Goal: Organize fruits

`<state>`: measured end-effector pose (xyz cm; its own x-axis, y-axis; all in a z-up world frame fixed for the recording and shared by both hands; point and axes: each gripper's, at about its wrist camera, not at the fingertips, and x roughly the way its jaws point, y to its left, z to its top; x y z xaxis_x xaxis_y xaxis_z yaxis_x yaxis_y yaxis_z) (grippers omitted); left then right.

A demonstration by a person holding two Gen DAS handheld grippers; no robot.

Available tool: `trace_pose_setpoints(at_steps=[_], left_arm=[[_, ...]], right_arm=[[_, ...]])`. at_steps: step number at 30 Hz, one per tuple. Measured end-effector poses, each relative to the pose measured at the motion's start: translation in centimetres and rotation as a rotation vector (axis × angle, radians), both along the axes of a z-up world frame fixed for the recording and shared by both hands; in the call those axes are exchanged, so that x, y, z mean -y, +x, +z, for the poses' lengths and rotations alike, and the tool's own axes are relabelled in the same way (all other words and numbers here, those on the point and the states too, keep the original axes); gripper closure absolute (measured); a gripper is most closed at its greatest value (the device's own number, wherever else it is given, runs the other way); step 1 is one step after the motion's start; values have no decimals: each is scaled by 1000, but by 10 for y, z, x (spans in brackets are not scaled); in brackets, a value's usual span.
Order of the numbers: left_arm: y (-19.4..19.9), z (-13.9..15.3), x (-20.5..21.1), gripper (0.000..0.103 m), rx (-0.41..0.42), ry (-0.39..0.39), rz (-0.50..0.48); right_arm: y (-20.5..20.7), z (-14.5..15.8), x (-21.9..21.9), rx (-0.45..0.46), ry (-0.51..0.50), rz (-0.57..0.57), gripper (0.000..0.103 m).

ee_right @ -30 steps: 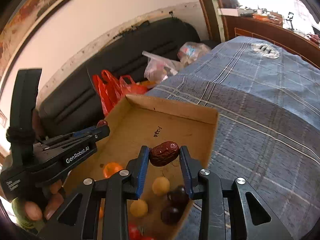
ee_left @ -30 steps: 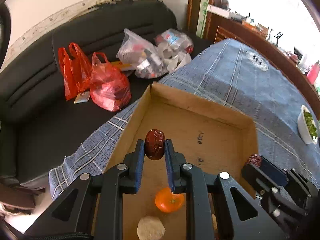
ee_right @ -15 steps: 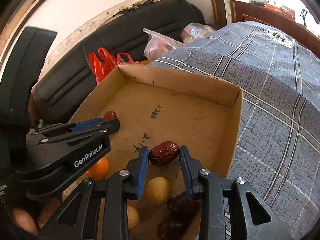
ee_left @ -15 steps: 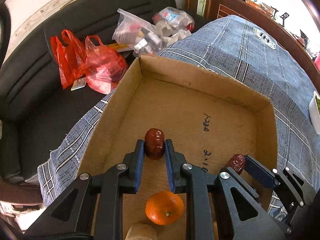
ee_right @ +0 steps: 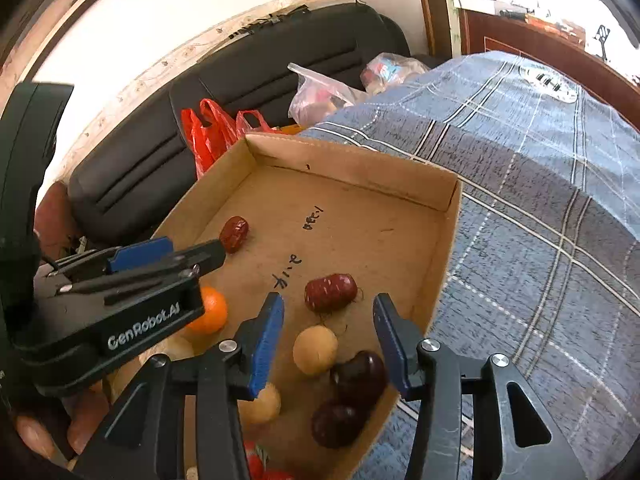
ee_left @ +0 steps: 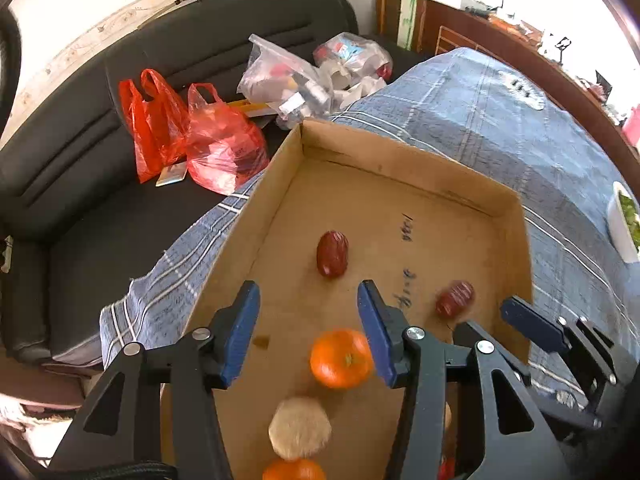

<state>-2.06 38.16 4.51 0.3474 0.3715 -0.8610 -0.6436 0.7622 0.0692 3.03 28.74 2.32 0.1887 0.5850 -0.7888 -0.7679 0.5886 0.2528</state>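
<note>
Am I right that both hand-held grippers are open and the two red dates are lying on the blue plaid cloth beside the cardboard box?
Not quite: the two red dates lie on the floor of the cardboard box, as the right wrist view shows. Both hand-held grippers are indeed open.

My right gripper has just spread its jaws; the red date lies loose on the cardboard box floor beyond them. My left gripper stands open beside a second date, near an orange.
</note>
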Motion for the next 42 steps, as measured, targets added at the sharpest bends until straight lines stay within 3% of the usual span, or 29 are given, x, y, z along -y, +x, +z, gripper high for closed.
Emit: trace_pose_setpoints(at_steps=[10, 22, 30, 34, 37, 42], left_arm=[[-46, 22, 34, 53, 59, 22, -22], [-96, 22, 75, 52, 12, 124, -87], [-129, 33, 91, 52, 86, 162, -88], [-142, 40, 101, 47, 119, 179, -97], [-148, 44, 109, 38, 131, 190, -109], [-156, 53, 125, 38, 151, 229, -127]], right_arm=[[-25, 17, 30, 2, 23, 36, 52], [-62, 32, 76, 50, 69, 176, 34], [-96, 41, 107, 135, 116, 357, 26], [-116, 48, 115, 194, 121, 442, 24], [-132, 53, 120, 224, 125, 497, 22], [-156, 56, 124, 272, 107, 580, 22]])
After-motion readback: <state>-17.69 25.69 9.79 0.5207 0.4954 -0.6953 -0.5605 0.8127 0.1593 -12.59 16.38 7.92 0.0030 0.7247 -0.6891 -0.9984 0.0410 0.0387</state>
